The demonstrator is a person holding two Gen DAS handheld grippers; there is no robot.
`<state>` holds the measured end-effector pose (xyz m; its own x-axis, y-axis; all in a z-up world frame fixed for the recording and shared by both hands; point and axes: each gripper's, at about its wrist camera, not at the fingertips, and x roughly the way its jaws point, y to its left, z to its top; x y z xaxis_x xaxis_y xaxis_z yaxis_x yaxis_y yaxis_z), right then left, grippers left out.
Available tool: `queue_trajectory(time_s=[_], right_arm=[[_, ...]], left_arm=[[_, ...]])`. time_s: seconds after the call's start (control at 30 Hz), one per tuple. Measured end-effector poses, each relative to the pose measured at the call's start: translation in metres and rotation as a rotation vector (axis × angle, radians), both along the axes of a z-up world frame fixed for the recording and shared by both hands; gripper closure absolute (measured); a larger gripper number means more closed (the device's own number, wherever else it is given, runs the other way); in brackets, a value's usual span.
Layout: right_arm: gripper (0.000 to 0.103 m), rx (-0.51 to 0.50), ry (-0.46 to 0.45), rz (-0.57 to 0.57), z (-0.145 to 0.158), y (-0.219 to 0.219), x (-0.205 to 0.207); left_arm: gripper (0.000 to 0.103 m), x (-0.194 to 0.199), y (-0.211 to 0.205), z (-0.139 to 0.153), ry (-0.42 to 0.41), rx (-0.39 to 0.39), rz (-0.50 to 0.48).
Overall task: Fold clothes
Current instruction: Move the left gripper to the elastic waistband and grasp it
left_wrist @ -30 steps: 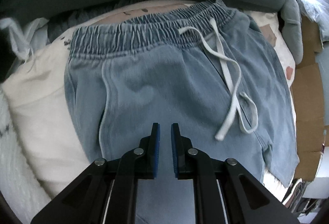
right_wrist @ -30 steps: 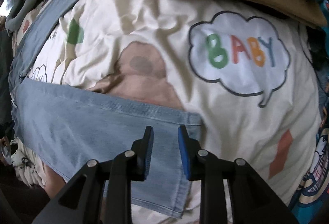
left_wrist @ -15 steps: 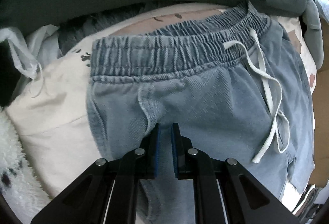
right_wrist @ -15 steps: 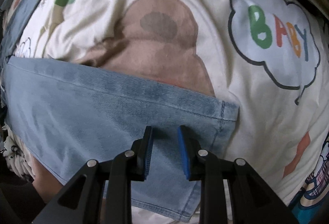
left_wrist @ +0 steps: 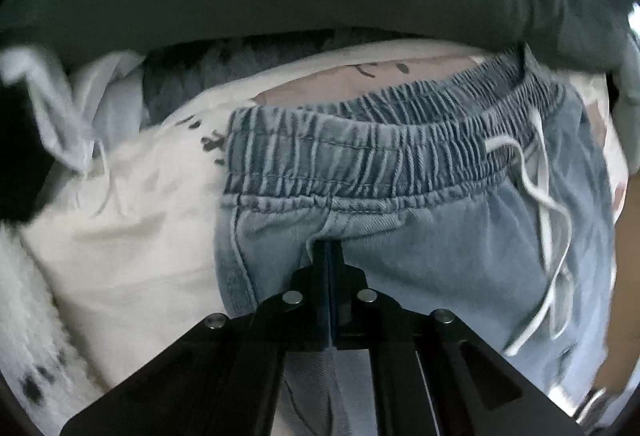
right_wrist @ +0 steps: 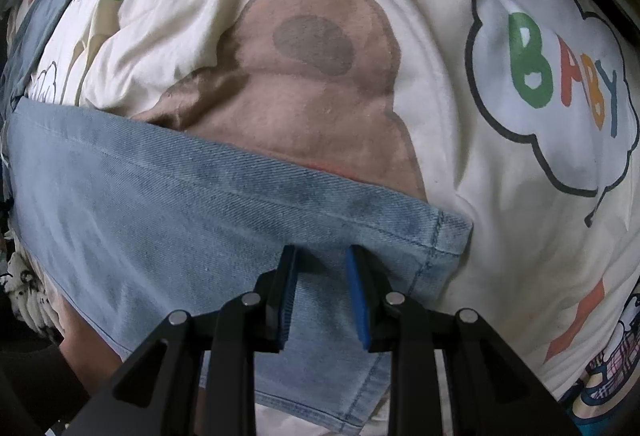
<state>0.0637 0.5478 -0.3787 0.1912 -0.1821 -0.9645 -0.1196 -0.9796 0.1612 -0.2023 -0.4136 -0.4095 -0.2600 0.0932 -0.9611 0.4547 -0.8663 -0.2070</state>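
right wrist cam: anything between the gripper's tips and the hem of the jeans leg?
Nothing but denim. In the right wrist view the right gripper has its tips on the jeans leg, apart, and only bare fabric runs to the hem.

The one readable text is the word "BABY" (right_wrist: 564, 74), printed in the right wrist view on the cream blanket (right_wrist: 452, 48) at about two o'clock. It sits inside a white cloud-shaped speech bubble (right_wrist: 552, 84) with a dark outline. The letters run green, red, orange and blue. Small dark marks at ten o'clock are too blurred to read.
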Motion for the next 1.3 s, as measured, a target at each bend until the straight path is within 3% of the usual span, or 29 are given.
queue_trajectory(time_s=[0.07,0.2,0.37,0.63,0.97,1.07,1.3], right_arm=[[0.08,-0.003,0.004,0.002,0.001,0.001,-0.001],[0.08,-0.011,0.008,0.0,0.002,0.003,-0.003],[0.08,-0.014,0.006,0.003,0.004,0.005,-0.006],[0.079,-0.016,0.012,0.004,0.008,0.007,-0.011],[0.079,-0.004,0.001,0.013,0.011,0.006,-0.02],[0.079,0.0,-0.001,0.013,0.013,0.006,-0.023],[0.079,-0.002,0.003,0.01,0.016,0.008,-0.028]], left_arm=[[0.099,0.004,-0.002,0.008,0.002,0.022,0.029],[0.098,0.006,0.012,0.037,0.081,0.047,-0.013],[0.097,-0.016,0.056,0.055,0.111,0.093,-0.088],[0.097,-0.031,0.076,0.042,0.095,0.097,-0.12],[0.098,-0.057,0.073,0.001,0.003,0.042,-0.111],[0.098,-0.06,0.074,0.001,0.012,-0.003,-0.123],[0.098,-0.055,0.084,0.023,-0.016,-0.005,-0.12]])
